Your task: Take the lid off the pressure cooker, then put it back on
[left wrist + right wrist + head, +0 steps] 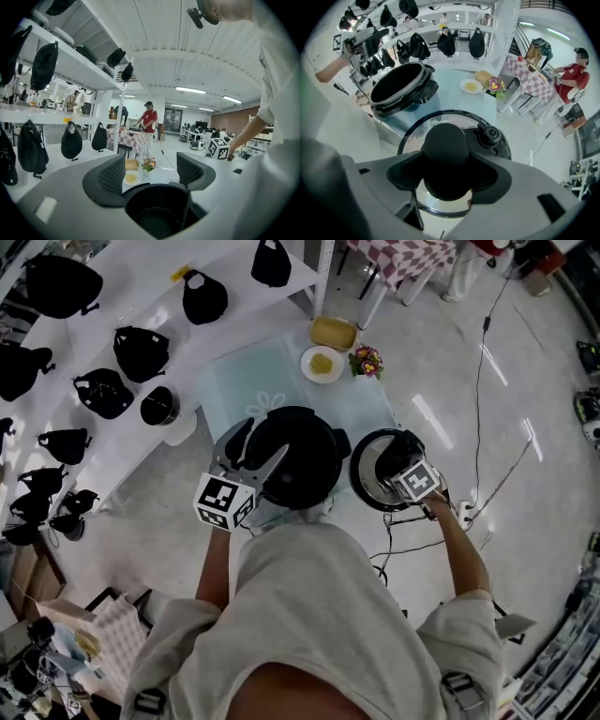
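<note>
The black pressure cooker [295,460] stands uncovered on a pale glass table [267,381], its pot empty [157,213]. Its lid [380,470], glass with a black rim, hangs in the air just right of the cooker. My right gripper [405,474] is shut on the lid's round black knob [445,157]. The lid's valve [490,135] shows beyond the knob, and the cooker [401,84] sits up and to the left in that view. My left gripper [258,457] hovers open over the cooker's near left rim, its jaws [151,171] apart with nothing between them.
Beyond the cooker lie a plate of yellow food [322,364], a yellow dish [334,332] and a small flower pot [366,362]. White shelves with several black bags [141,352] run along the left. A power strip [466,514] and cables lie on the floor at right.
</note>
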The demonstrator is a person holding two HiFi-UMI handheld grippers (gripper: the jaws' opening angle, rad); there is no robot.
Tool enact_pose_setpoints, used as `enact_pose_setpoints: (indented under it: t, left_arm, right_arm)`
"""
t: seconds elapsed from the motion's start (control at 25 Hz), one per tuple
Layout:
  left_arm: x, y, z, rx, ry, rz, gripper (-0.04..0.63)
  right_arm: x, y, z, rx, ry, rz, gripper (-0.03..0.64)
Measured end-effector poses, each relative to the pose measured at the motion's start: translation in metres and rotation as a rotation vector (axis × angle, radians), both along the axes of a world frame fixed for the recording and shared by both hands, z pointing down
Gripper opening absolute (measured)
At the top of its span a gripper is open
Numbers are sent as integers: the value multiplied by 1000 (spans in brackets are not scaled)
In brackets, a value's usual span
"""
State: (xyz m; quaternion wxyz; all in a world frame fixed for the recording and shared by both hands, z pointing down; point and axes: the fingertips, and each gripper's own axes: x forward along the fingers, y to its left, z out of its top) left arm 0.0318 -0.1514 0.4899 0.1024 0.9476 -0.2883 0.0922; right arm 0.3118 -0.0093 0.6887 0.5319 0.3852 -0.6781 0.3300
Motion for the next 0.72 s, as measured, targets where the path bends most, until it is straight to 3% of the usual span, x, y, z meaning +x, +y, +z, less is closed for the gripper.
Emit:
enact_pose_setpoints:
  t: [0.36,0.72]
  left_arm:
    - [12,5,2,0,17,59,331]
    - [-5,7,1,-13,42,26,330]
  right_arm:
    - [0,15,-74,31,72,-86,278]
    - [-34,-11,-126,81,71,-184,278]
